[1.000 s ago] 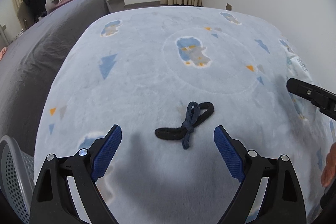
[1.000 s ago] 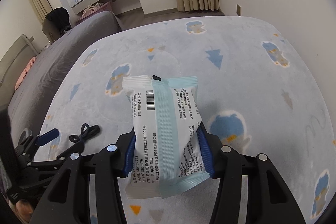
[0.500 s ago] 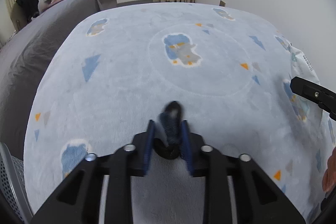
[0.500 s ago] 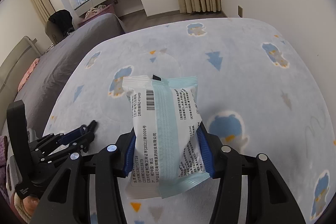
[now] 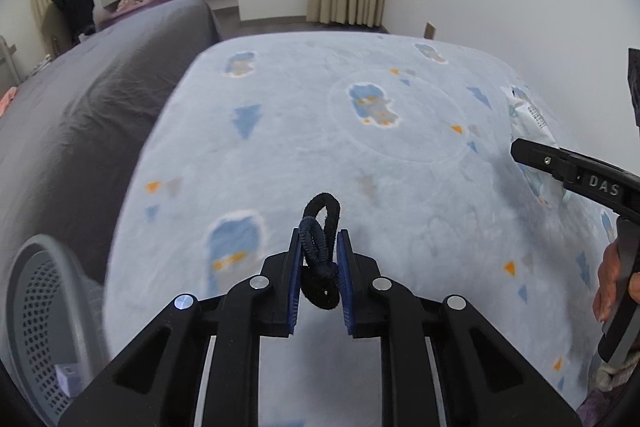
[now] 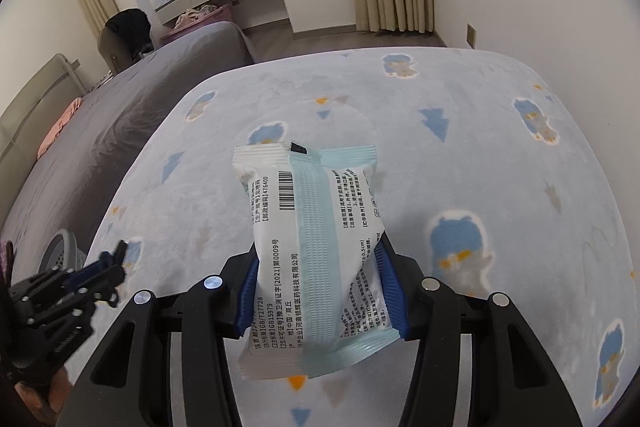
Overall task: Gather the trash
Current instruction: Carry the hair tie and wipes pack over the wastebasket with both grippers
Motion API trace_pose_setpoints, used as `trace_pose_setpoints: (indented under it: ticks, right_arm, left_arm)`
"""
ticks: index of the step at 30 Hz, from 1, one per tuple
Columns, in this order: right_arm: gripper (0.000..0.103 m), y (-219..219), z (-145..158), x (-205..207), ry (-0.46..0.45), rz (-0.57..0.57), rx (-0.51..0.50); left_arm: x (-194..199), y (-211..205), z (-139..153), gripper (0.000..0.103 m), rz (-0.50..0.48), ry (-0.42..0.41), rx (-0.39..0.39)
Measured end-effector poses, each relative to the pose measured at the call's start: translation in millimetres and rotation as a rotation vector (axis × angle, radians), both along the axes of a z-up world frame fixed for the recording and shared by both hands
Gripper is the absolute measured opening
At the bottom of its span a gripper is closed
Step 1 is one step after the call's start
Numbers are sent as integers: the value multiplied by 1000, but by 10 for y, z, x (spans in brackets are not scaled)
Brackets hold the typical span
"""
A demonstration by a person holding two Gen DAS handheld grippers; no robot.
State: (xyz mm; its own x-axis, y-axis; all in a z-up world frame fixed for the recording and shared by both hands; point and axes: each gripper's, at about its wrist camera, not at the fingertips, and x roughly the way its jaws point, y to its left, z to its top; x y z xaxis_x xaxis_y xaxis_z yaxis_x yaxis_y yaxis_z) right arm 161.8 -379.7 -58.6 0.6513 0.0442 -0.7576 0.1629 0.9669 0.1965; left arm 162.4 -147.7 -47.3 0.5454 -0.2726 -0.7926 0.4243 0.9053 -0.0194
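**Both grippers loaded above the blue blanket**

My left gripper [image 5: 319,259] is clenched on a knotted pair of hair ties [image 5: 320,247], black and navy, held at lower centre above the pale blue blanket [image 5: 400,131]. My right gripper [image 6: 316,291] grasps a white-and-teal sealed packet [image 6: 312,247], upright at frame centre. A grey perforated bin [image 5: 36,315] sits at lower left.

hair tie [image 5: 320,259]: dark, knotted, pinched | packet [image 6: 316,251]: white-teal, upright, possibly sealed
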Motion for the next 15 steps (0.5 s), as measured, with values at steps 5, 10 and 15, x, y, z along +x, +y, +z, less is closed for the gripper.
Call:
trace_pose_setpoints:
  ticks: [5, 10, 15]
  right_arm:
    - [50, 477, 127, -66, -21, 65, -12]
    - [50, 1076, 181, -189, -46, 122, 26]
    - [50, 1852, 118, -246, -49, 206, 93]
  left_arm:
    - [-242, 596, 246, 17, 74, -44, -2]
    - [-425, 1233, 390, 17, 154, -64, -2]
    - [-568, 1856, 461, 17, 239, -69, 7]
